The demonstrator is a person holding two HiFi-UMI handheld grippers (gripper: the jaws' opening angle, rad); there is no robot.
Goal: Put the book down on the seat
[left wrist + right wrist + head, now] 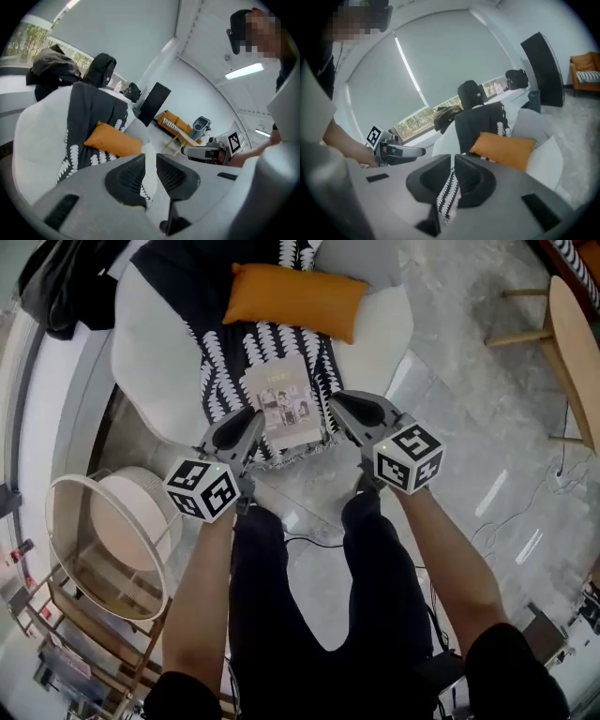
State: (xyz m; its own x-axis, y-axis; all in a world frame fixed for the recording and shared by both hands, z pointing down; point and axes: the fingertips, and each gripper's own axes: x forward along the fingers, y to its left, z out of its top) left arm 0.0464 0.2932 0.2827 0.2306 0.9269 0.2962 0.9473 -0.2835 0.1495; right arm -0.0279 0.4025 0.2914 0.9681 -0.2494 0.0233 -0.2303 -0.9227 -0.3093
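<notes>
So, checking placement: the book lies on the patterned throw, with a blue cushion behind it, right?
The cushion is orange, not blue; the head view shows it. The book does lie on the patterned throw, with the cushion behind it.

The head view is looking steeply down from above onto the chair (150, 362), fairly near; both gripper views are looking roughly level along their jaws at it, close in; all three are sharing the cushion (292, 298).
</notes>
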